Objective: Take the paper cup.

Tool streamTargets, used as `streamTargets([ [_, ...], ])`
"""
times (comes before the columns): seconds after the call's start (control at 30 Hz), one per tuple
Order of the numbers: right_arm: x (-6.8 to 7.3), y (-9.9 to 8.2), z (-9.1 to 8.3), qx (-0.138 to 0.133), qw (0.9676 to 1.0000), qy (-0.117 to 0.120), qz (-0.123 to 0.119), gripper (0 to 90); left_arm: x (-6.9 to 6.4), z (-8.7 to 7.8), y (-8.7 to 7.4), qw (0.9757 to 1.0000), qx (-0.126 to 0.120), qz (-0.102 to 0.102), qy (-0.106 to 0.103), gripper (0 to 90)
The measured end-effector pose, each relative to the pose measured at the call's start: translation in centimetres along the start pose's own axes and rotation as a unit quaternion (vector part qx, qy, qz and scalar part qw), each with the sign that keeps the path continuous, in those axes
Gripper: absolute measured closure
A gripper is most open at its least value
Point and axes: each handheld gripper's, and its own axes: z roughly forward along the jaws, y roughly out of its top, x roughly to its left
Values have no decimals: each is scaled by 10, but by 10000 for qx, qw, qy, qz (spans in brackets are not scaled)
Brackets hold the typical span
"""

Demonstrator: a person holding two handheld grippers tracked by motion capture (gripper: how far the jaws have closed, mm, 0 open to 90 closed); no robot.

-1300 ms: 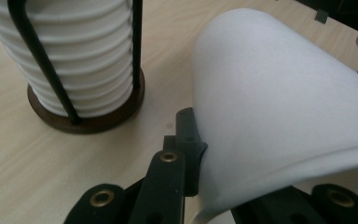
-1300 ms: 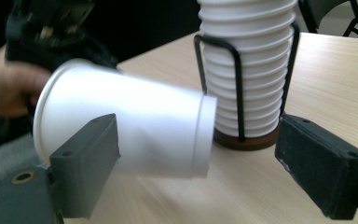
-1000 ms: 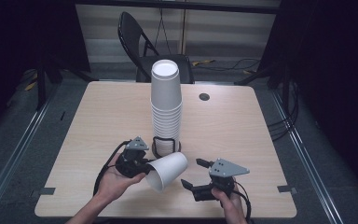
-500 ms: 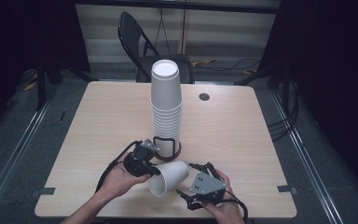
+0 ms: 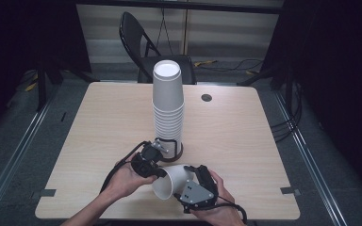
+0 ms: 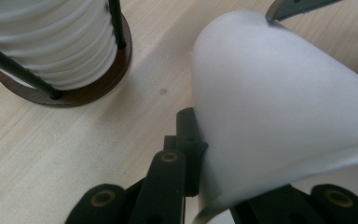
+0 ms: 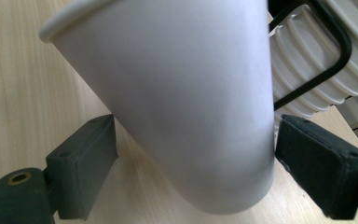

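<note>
I hold one loose paper cup [image 5: 172, 182] tipped on its side, just above the near part of the tabletop [image 5: 99, 122]. My left gripper [image 5: 152, 165] is closed on the cup's rim: one jaw sits inside the cup and one outside, pinching the thin wall. That lets me hold it out sideways, so its body points at my other hand.

My right gripper [image 5: 199, 178] is near the cup's closed end. Its jaws are spread wide, one on each side of the cup, and I see gaps between the pads and the cup. So it is open and not squeezing. I think it is lined up to take the cup from my left gripper.

A little farther off stands the tall stack of cups [image 5: 168, 106] in a round holder [image 5: 175, 151] with thin black rods that keep the stack from tipping.

Some things I cannot see well. The cup hides one of my left jaws in the left gripper view. I cannot tell if the cup touches the tabletop. The inside of the cup is hidden.
</note>
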Motion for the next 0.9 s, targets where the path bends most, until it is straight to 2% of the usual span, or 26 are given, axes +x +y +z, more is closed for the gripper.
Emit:
streamTargets([
  [0.1,4,2,3,-64,9999,-81,-127,80,-2,2,2,10000,26,-7,-65,863],
  [0.2,8,4,5,-117,9997,-67,-207,75,-3,4,3,9999,89,32,-133,864],
  [0.4,8,9,8,-151,9998,-30,-154,72,-3,5,7,9997,101,-33,-206,865],
  [0.43,7,10,9,-152,9998,-15,-124,72,-2,5,7,9994,99,-118,-302,865],
  [0.63,5,13,8,-179,9998,-3,-8,71,2,6,9,9983,54,-243,-519,865],
  [0.83,9,17,10,-287,9996,-6,-69,68,-3,9,11,9984,46,-159,-534,866],
  [0.9,9,17,10,-297,9995,-18,-62,68,-3,9,11,9982,29,-194,-564,866],
])
